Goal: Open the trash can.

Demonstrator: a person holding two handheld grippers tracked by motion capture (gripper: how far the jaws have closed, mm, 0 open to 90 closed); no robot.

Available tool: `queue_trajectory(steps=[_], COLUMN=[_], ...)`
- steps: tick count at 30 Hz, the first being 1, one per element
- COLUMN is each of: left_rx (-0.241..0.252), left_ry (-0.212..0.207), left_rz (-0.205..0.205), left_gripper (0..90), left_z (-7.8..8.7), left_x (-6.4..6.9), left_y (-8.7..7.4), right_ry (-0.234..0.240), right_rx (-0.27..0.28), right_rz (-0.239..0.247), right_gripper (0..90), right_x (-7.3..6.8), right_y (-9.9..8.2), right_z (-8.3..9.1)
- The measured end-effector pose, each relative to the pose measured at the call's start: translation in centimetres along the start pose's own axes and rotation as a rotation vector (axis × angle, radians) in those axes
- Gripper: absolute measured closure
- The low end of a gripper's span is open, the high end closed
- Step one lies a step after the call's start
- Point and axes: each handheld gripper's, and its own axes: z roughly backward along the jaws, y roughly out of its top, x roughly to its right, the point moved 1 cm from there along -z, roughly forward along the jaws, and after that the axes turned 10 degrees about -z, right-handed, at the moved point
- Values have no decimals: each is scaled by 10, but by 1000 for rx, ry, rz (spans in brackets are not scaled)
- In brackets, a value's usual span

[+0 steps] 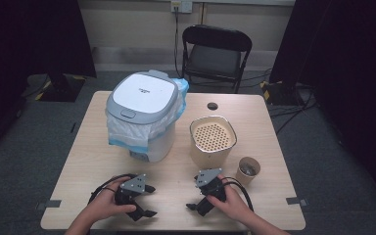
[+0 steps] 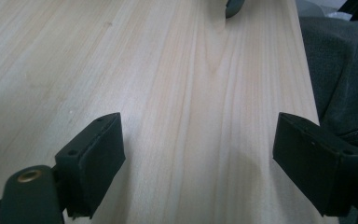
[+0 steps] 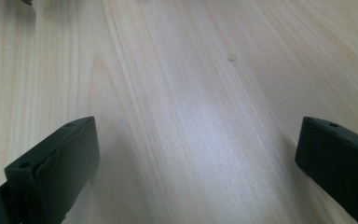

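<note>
- Left gripper low in the frame's lower left on the worktop, long axis running toward the right edge of the high view, jaws pointing at the other gripper; jaws apart, nothing between them.
- Right gripper lower centre-right, long axis slanting down and leftward, jaws aimed at the lower middle of the frame; jaws spread wide, nothing held.
- Both grippers near each other along the worktop's near edge, jaw tips facing inward, not touching.
- Seen from the high view alone: white lidded bin with a bag liner at upper left of the worktop, beige pot with a perforated insert at centre-right, small paper cup just right of the right gripper, black chair beyond the far edge.
- Seen from the left gripper view: bare wood grain between two black pads, grey floor past the worktop's edge at the right of the frame.
- Seen from the right gripper view: bare wood between widely set pads.
- Left hand wrapped over its gripper from the lower left; right hand gripping from the lower right; forearms entering at the bottom edge.
</note>
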Motion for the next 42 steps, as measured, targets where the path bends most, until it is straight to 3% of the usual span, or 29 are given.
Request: queue_trajectory(steps=[2,3,6,12,23,30,32,42], left_rx=[-11,-15,-25,20,25,30,18,56], left_ry=[-2,-3,3,27,70,71,81,123], left_rz=[-9,20,50,107,130,163,155,160], left_gripper=[166,173,185,193,204,190,187,190], left_z=[1,3,7,23,59,85,91,124], left_x=[-1,0,-1,1,3,3,3,-1], left_y=[0,1,3,19,39,61,66,87], right_ry=[0,-1,-1,-1,-1,-1,-1,-3], right_rx=[0,0,0,0,1,0,2,4], right_rz=[0,0,0,0,1,0,3,4], right_gripper=[0,0,0,0,0,0,0,0], right_x=[0,0,0,0,0,0,0,0], right_y=[0,0,0,0,0,0,0,0], right_z=[0,0,0,0,0,0,0,0])
